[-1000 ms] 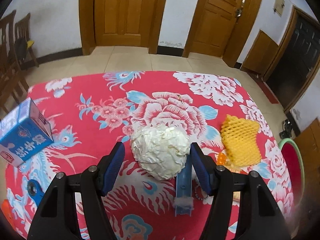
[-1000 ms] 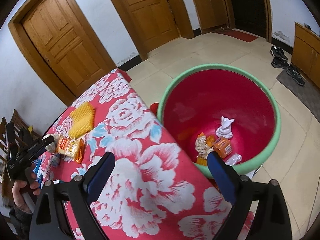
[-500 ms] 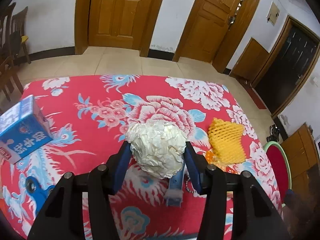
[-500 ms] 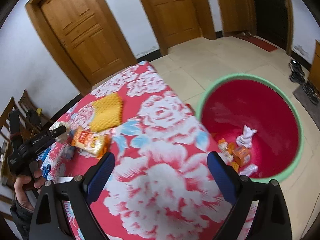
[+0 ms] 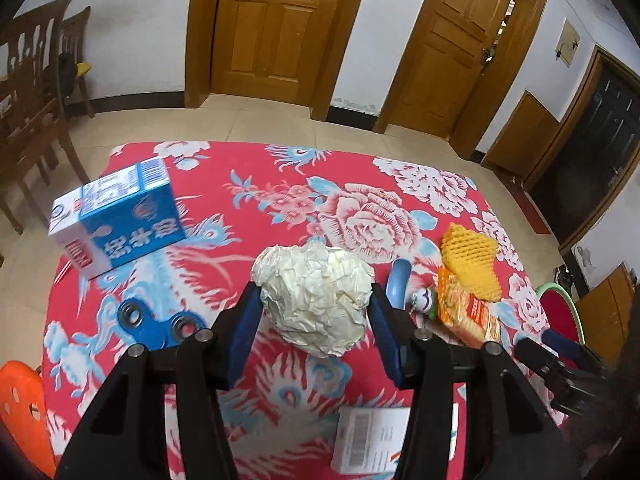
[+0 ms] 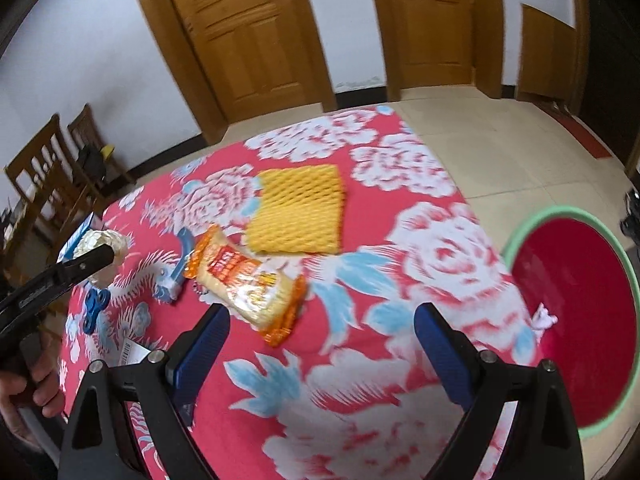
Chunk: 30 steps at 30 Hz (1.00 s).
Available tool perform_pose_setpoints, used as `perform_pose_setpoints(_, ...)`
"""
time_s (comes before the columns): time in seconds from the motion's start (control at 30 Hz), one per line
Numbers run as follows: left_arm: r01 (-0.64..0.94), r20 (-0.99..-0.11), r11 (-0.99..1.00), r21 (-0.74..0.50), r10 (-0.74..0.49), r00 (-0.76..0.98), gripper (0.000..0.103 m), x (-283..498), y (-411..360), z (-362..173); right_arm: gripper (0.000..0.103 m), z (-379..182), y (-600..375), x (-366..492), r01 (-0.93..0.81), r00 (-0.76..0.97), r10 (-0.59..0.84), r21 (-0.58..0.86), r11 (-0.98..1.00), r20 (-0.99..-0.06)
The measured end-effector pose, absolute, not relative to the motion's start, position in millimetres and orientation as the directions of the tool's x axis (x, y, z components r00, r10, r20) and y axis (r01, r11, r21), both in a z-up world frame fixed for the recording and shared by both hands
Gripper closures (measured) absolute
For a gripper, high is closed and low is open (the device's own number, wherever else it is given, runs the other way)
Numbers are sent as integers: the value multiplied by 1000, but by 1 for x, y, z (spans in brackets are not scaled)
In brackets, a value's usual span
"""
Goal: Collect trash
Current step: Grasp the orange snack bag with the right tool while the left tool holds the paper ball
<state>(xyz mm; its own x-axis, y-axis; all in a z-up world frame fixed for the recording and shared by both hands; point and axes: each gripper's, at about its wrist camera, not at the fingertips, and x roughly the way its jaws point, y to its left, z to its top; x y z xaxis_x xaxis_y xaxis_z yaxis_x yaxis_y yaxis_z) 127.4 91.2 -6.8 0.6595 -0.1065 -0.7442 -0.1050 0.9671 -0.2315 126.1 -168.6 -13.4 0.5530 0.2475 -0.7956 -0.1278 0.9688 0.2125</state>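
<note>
You are gripping the crumpled paper ball point(image 5: 316, 296) in your left gripper point(image 5: 314, 334).

Its blue pads are pressing both sides of the ball above the floral tablecloth point(image 5: 280, 208), while your right gripper point(image 6: 320, 344) is hanging wide open and empty over the cloth, between the orange snack packet point(image 6: 244, 280) and the red basin point(image 6: 580, 308).

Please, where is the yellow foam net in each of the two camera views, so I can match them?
Left wrist view: the yellow foam net lies at the right, beyond the orange snack packet.
Right wrist view: the net lies upper centre, behind the same packet.
Shared landmark: the crumpled paper ball.
</note>
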Motion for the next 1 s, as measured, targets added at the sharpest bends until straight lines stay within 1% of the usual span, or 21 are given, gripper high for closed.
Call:
perform_pose_setpoints(0.17, -108, -747, 965, -240, -113, 655, 49, 119, 91, -10, 8, -25, -149, 141, -200, 515, 284, 209, 957, -809)
perform_pose_setpoints(0.3, -115, -751, 961, -252, -119, 649, 49, 113, 91, -12, 8, -33, -137, 153, -226, 505, 257, 161, 961, -824)
perform_pose_setpoints(0.47, -120, -753, 957, -263, -125, 646, 49, 105, 90, -13, 9, -41, -131, 157, -250, 486, 247, 138, 958, -838)
perform_pose_setpoints(0.53, -121, -752, 956, -269, -129, 647, 49, 102, 89, -13, 23, -41, -128, 155, -267, 494, 238, 114, 957, -836)
perform_pose_setpoints(0.57, -121, -751, 955, -271, -131, 648, 49, 101, 89, -13, 27, -41, -127, 153, -275, 497, 237, 107, 955, -835)
perform_pose_setpoints(0.63, -121, -750, 954, -273, -132, 649, 49, 99, 88, -12, 44, -39, -124, 150, -293, 501, 235, 92, 952, -833)
perform_pose_setpoints(0.7, -118, -749, 955, -273, -134, 649, 49, 98, 86, -11, 51, -39, -124, 146, -301, 501, 234, 86, 950, -833)
perform_pose_setpoints(0.83, -109, -745, 955, -276, -141, 652, 49, 93, 82, -8, 54, -37, -128, 140, -285, 499, 240, 104, 953, -832)
perform_pose_setpoints(1.0, -101, -744, 957, -272, -143, 652, 49, 90, 77, -5, 55, -32, -138, 131, -261, 506, 256, 136, 956, -823)
